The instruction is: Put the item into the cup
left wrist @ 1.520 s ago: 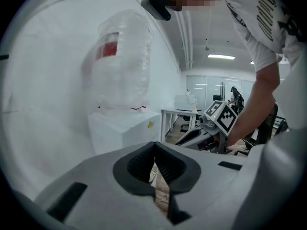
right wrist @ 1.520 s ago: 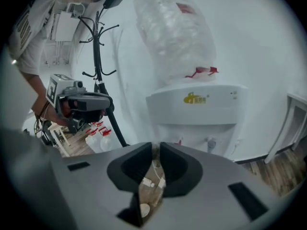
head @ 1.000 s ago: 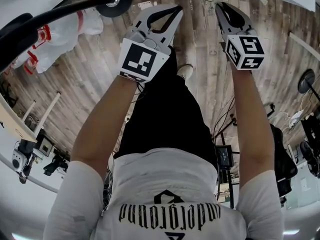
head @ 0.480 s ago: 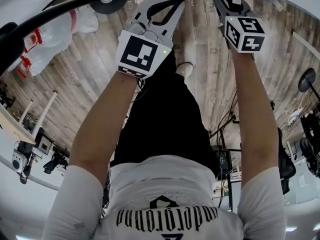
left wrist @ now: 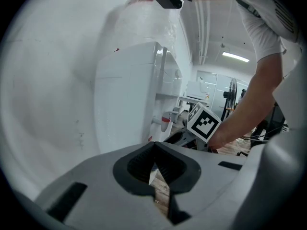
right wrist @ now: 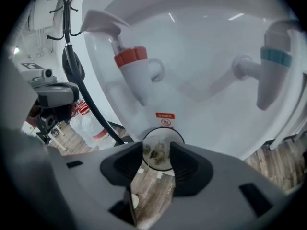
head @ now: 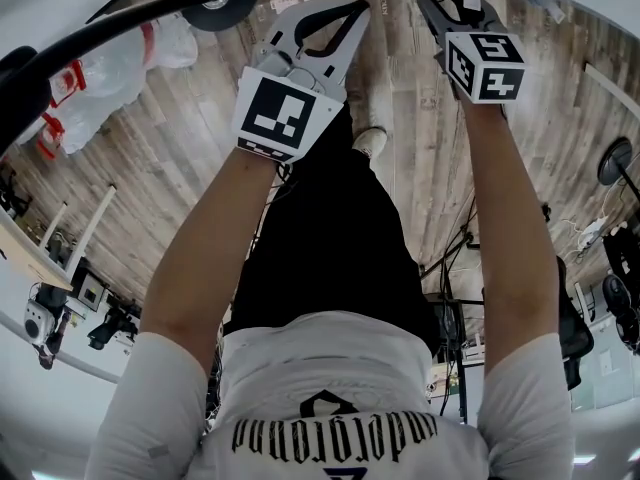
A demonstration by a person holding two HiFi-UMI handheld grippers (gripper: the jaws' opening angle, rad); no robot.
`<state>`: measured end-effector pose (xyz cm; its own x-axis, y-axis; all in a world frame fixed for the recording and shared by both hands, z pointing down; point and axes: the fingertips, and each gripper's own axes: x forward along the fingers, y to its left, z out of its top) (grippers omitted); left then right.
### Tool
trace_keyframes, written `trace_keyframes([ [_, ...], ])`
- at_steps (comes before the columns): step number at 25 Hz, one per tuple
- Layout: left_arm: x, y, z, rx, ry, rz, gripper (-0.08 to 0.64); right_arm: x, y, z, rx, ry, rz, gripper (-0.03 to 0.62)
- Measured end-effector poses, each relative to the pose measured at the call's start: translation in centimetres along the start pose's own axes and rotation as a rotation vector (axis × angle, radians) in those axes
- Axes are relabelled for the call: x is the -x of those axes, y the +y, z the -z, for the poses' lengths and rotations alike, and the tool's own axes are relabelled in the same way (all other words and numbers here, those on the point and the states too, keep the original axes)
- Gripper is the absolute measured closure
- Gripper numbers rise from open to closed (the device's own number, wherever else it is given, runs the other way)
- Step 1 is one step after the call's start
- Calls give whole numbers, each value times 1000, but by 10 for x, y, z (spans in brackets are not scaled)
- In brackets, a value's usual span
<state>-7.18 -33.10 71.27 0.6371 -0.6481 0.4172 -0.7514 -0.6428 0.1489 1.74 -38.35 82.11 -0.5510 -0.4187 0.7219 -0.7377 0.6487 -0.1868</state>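
Right gripper letting go of cup under red tap

In the right gripper view the cup sits at lower centre of the frame, right at the tips of the right gripper and between its two pads. The jaws are opening, and the pads no longer clamp the cup. The item, pale greenish-brown clumps, lies inside the cup. The cup stands against the white dispenser, below the red tap; the blue tap is at upper right.

A small red label sits just above the cup's rim, its writing too small to read. In the head view the shirt carries upside-down print that looks like "underground".

The left gripper is clenched, tips together, with nothing between them
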Motion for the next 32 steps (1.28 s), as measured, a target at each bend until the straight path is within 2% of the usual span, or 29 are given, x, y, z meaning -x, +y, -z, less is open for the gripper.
trace_keyframes([
  [14,9,-3,-17,-11,-18,-11,551,11,3,-4,-6,2,4,325],
  [20,16,-7,-20,-11,-20,-24,551,24,8,-11,0,-20,11,319],
  [27,43,-28,-53,-41,-48,-33,551,75,36,-19,15,-57,7,325],
  [32,72,-57,-87,-97,-67,-32,551,135,65,-37,70,-106,-15,345],
])
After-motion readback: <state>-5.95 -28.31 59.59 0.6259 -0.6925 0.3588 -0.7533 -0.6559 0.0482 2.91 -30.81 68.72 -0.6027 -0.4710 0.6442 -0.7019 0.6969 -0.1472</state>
